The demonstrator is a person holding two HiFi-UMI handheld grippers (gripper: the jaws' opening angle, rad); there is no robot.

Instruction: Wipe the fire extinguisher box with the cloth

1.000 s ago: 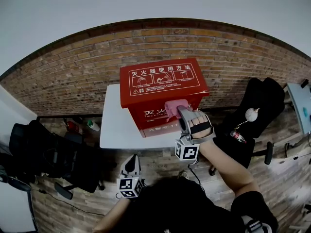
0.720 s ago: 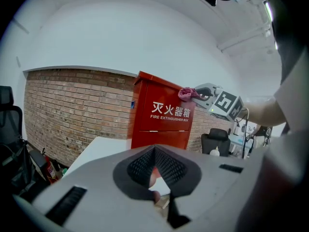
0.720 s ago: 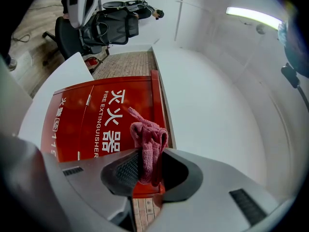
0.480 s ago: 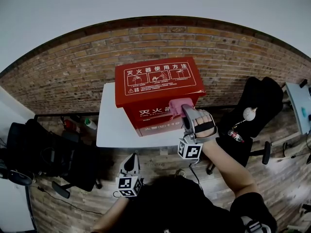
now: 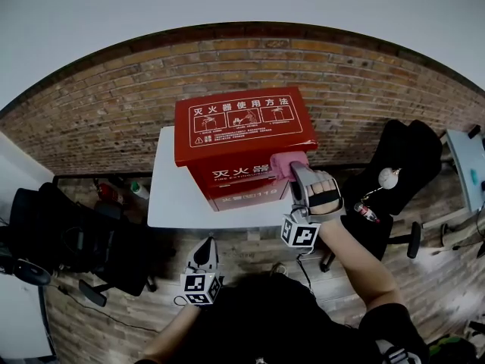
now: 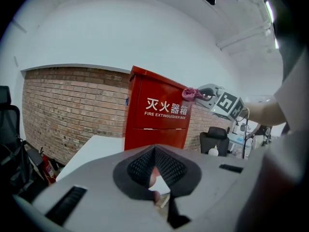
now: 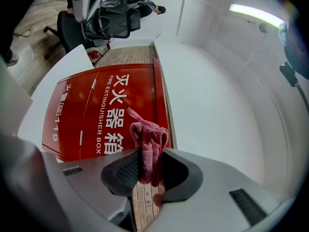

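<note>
My right gripper (image 5: 294,171) pinches the pink cloth (image 5: 282,162) tight between its fingers. The cloth is pressed to the top right corner of the front of the red fire extinguisher box (image 5: 242,123). The box stands upright on the white table (image 5: 170,199), with the brick wall (image 5: 98,120) on the far side. My left gripper (image 5: 205,247) hangs on the near side, well apart from the box, its fingers pressed together on nothing
</note>
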